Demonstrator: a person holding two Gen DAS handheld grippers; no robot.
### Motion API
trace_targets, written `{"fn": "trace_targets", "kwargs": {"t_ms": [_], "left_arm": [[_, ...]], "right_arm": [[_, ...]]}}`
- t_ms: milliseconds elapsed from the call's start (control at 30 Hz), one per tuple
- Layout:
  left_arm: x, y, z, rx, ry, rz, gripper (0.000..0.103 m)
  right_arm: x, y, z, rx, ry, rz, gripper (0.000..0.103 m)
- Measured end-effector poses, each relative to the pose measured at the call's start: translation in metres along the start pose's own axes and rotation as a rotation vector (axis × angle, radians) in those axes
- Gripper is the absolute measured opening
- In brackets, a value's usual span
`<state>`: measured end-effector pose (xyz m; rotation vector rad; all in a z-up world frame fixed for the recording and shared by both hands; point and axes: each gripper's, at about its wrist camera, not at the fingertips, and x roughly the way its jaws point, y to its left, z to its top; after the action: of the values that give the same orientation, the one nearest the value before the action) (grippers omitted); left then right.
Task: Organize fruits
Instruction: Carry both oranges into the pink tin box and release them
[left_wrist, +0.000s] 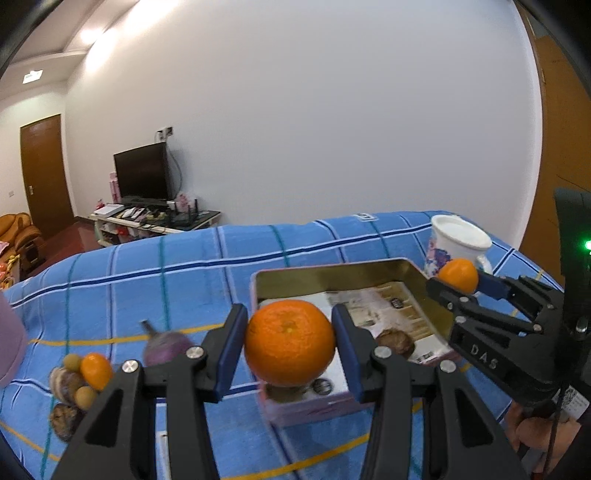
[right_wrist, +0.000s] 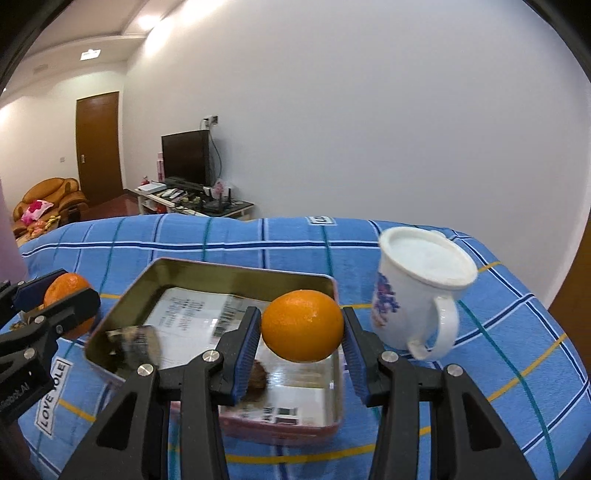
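Observation:
My left gripper (left_wrist: 290, 343) is shut on an orange (left_wrist: 289, 341) and holds it above the near left corner of a pink metal tin (left_wrist: 332, 273). My right gripper (right_wrist: 301, 326) is shut on a second orange (right_wrist: 303, 325) above the tin (right_wrist: 236, 271). The right gripper also shows in the left wrist view (left_wrist: 456, 277), and the left gripper in the right wrist view (right_wrist: 59, 302). A brown fruit (left_wrist: 395, 341) lies inside the tin. A pile of fruit (left_wrist: 79, 380) and a purple fruit (left_wrist: 166, 349) lie on the blue cloth at the left.
A white floral mug (right_wrist: 417, 291) with a lid stands right of the tin. The blue plaid cloth (left_wrist: 147, 266) covers the table. A TV stand and a door are far behind at the left.

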<state>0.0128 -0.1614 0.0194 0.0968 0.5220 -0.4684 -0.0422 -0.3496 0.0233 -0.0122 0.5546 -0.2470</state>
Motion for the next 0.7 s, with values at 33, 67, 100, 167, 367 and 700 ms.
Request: {"fn": "trace_targets", "kwargs": {"t_ms": [33,67,100,167,367,700], "left_arm": [[0.003,-0.004,0.001,0.004,0.002,-0.004,0.049],[0.006,-0.008,0.002,0.009,0.003,-0.005,0.049],[0.008,-0.010,0.003,0.011,0.005,-0.006,0.049],[0.015,-0.015,0.005,0.008,0.011,-0.013,0.049],[0.033,-0.028,0.005,0.019,0.032,-0.032,0.049],[0.047,-0.019,0.000,0.001,0.075,0.018,0.049]], "right_arm": [[0.001,-0.003,0.000,0.004,0.003,-0.003,0.046],[0.003,-0.007,-0.001,0.007,0.006,-0.007,0.046],[0.004,-0.009,0.000,0.008,0.008,-0.011,0.046],[0.008,-0.013,0.001,0.011,0.016,-0.014,0.046],[0.009,-0.011,0.001,0.002,0.028,-0.015,0.046],[0.025,0.005,0.001,-0.025,0.061,0.078,0.046]]}}
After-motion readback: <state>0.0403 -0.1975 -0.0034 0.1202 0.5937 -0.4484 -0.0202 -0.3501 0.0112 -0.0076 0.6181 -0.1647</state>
